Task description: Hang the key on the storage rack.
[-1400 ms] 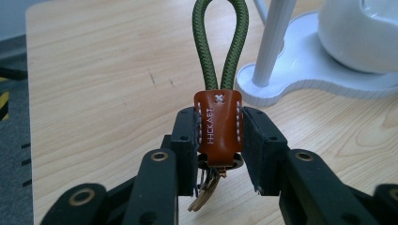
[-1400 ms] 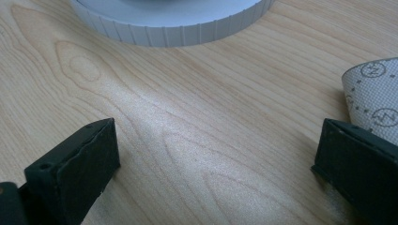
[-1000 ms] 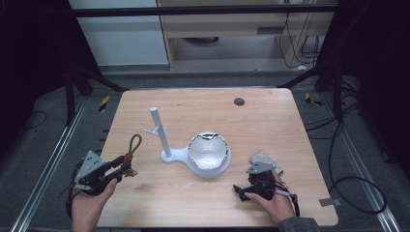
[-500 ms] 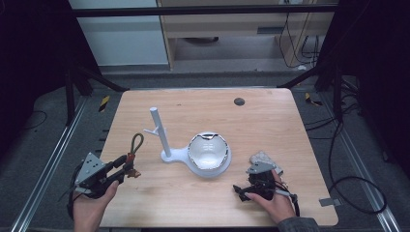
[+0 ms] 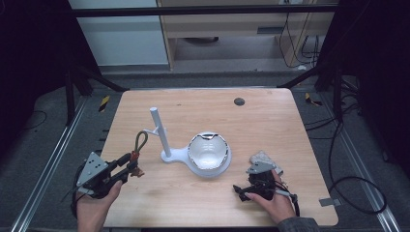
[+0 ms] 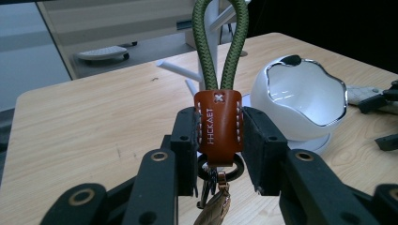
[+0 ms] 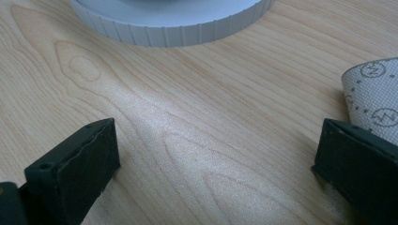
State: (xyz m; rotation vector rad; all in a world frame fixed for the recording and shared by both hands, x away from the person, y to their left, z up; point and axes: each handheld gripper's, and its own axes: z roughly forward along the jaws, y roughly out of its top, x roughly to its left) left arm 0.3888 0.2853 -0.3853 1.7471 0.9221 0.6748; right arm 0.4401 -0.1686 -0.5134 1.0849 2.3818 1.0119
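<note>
Overhead light brightens the table point(image 5: 270, 125) against dark surroundings; a sheen glares on the grain, near jaws softly blurred

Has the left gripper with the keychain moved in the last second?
No. The left gripper holds the keychain in the same spot left of the white stand.

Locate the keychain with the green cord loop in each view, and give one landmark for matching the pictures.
High view: keychain at lower left, clamped in the left gripper.
Left gripper view: keychain centre, brown leather tab pinched between the jaws.
Right gripper view: not in it.
Shared landmark: white bowl stand, its ribbed base.
</note>
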